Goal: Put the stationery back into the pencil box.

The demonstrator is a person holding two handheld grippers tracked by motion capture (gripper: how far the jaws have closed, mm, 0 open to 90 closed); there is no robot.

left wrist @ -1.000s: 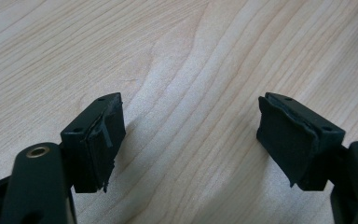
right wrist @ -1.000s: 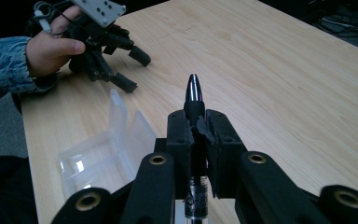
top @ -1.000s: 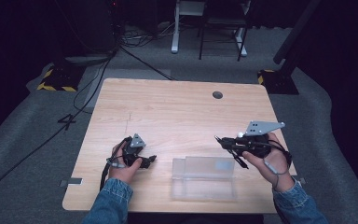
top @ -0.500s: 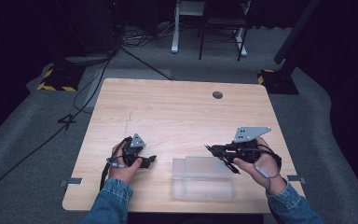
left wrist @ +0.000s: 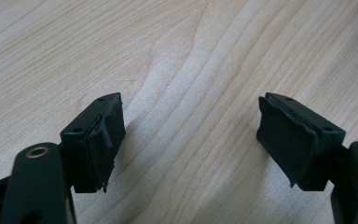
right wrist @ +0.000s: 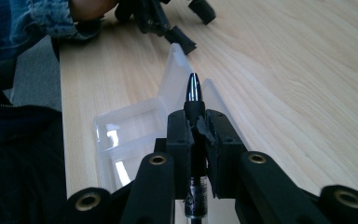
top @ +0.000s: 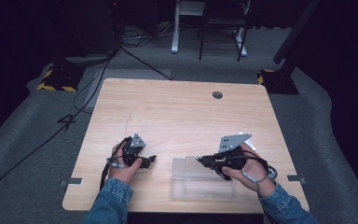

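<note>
A black pen is being pinched between the right gripper jaws, its tip poking out over the clear plastic case below. Lowering and release seem next. The left gripper jaws are being held spread over bare bench.

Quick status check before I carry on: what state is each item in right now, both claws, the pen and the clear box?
Left claw: open, nothing between its pads, resting low over the bare table.
Right claw: shut on the pen, over the box.
Pen: clamped between the pads, tip pointing away from the hand, above the box.
Clear plastic box: open, lid laid flat, looks empty.
</note>
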